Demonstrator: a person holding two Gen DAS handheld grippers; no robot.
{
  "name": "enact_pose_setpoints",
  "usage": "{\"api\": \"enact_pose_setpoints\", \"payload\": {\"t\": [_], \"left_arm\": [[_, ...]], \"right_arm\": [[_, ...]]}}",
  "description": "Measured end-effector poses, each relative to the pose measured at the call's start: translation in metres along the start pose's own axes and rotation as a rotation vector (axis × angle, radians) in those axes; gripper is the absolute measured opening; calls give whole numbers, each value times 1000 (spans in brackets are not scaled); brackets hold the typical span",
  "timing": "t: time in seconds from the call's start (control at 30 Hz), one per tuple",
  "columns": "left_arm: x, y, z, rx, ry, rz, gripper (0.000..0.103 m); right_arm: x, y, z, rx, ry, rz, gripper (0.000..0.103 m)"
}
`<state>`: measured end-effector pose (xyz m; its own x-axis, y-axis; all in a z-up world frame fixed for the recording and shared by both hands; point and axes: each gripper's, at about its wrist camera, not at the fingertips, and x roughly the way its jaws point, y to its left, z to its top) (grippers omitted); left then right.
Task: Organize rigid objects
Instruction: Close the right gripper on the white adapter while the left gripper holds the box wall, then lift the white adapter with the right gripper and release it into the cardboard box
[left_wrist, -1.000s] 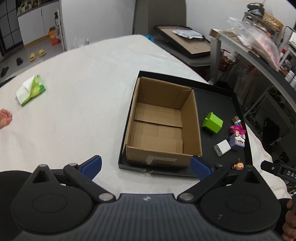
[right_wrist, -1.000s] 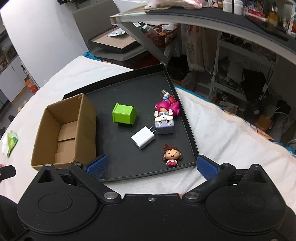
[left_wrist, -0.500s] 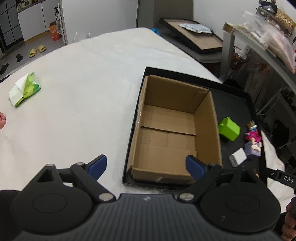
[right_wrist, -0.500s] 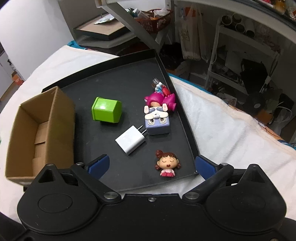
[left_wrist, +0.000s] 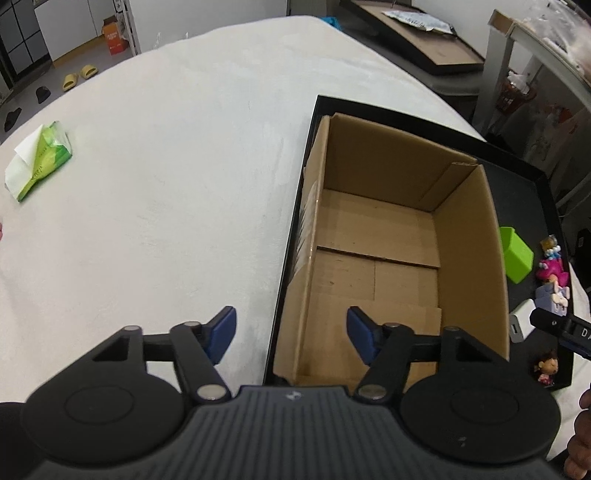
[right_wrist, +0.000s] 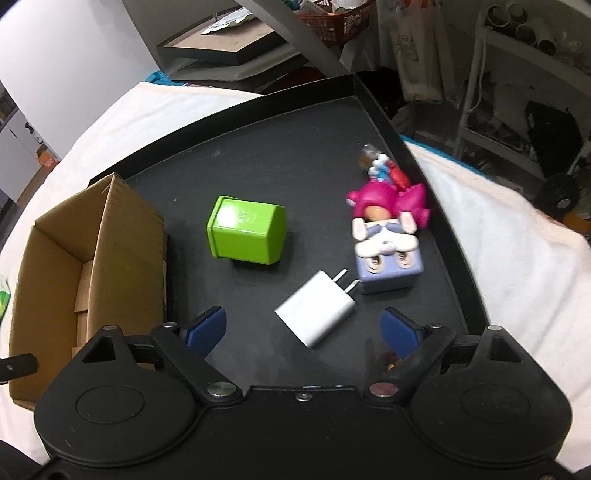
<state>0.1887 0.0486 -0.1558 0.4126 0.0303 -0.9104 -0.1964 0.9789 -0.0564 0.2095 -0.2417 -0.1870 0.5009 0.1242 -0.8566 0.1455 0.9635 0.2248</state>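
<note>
While both jaws gape empty | corrugated cardboard box (left_wrist: 388, 240) | smooth white charger (right_wrist: 316, 308) | matte black tray (right_wrist: 295, 147)

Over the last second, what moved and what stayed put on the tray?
Both grippers advanced, jaws open and empty. The left gripper closed in on the box and now straddles its near left wall. The right gripper moved in toward the white charger. Nothing was grasped or released. The charger, green cube, figurines and box lie where they were.

Open cardboard box (left_wrist: 399, 236), green cube (right_wrist: 245, 232) on its side, white charger (right_wrist: 316, 314) flat, toy figures (right_wrist: 386, 236) slightly blurred, on black tray (right_wrist: 295, 147)
</note>
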Motion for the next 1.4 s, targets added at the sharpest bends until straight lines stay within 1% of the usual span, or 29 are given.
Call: {"api": "enact_pose_setpoints", "payload": {"t": [0.13, 0.23, 0.27, 0.4, 0.5, 0.57, 0.6, 0.67, 0.7, 0.73, 0.77, 0.8, 0.87, 0.97, 1.13, 1.23, 1.33, 1.4], "left_arm": [[12, -5, 5, 14, 19, 14, 40], [17, -11, 11, 40, 26, 27, 31], [19, -12, 14, 47, 26, 28, 29], [26, -20, 24, 79, 26, 26, 28], [31, -27, 26, 109, 32, 43, 28], [33, -27, 28, 109, 37, 46, 26], [34, -26, 28, 110, 39, 47, 25], [38, -25, 30, 118, 43, 52, 19], [40, -24, 30, 119, 50, 58, 17], [43, -22, 30, 116, 57, 64, 12], [46, -20, 31, 109, 70, 68, 10], [48, -18, 32, 97, 83, 67, 11], [47, -16, 33, 70, 88, 64, 10], [43, -23, 32, 84, 83, 81, 10], [42, -23, 27, 77, 99, 60, 10], [41, -21, 26, 65, 95, 54, 10], [38, -24, 24, 84, 70, 74, 10], [35, -26, 22, 77, 63, 80, 10]], "right_arm": [[4, 1, 1, 4, -28, -22, 84], [8, 1, 2, 17, -36, -11, 83], [10, 1, 2, 18, -39, -14, 83], [20, 5, 4, 18, -28, -17, 81], [26, 10, 6, 4, -27, -55, 78], [28, 10, 6, 4, -25, -71, 77], [31, 12, 5, -1, -20, -78, 75], [38, 16, 3, -25, 0, -87, 71], [42, 18, 2, -36, 15, -97, 66], [45, 20, 1, -50, 33, -106, 64], [45, 22, 0, -78, 26, -120, 62], [44, 23, 0, -96, 23, -131, 58], [41, 21, 0, -84, 15, -123, 57], [35, 19, 1, -69, -1, -105, 57], [19, 20, 2, -80, -59, -66, 57], [11, 21, 3, -73, -83, -53, 57], [1, 21, 6, -58, -114, -35, 57], [-4, 21, 6, -53, -135, -28, 57]]}}
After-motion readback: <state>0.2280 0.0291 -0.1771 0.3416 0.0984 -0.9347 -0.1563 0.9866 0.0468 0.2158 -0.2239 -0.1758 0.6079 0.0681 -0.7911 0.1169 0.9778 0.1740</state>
